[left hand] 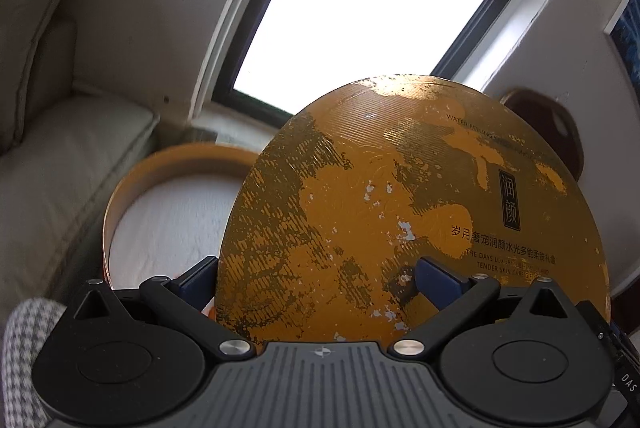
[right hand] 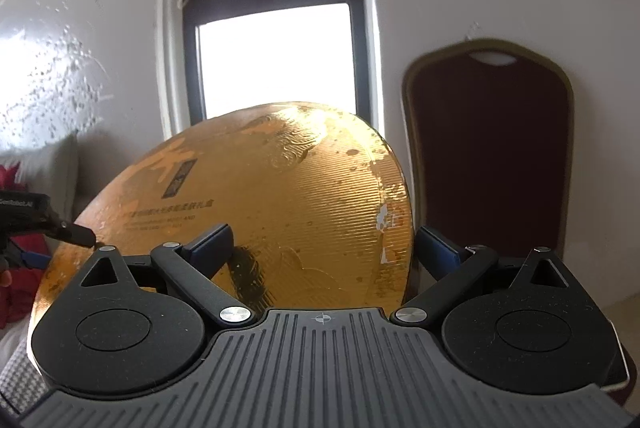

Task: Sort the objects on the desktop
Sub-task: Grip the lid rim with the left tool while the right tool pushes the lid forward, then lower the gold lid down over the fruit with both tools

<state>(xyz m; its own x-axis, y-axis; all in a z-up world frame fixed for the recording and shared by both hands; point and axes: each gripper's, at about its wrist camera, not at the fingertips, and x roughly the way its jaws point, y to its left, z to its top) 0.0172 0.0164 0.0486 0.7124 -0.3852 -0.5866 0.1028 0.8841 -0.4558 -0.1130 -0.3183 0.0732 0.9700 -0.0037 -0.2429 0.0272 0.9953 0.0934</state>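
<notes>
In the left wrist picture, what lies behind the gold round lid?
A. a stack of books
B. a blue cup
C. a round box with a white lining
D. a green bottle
C: behind the gold lid, to its left, sits an open round box with an orange-gold wall and white lining; the left gripper has a finger on each side of the lid.

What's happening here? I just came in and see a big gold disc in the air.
A person with two handheld grippers is lifting a round gold lid. The left gripper and right gripper each straddle its edge, jaws wide. Behind it, the open round box with white lining sits by a sofa.
</notes>
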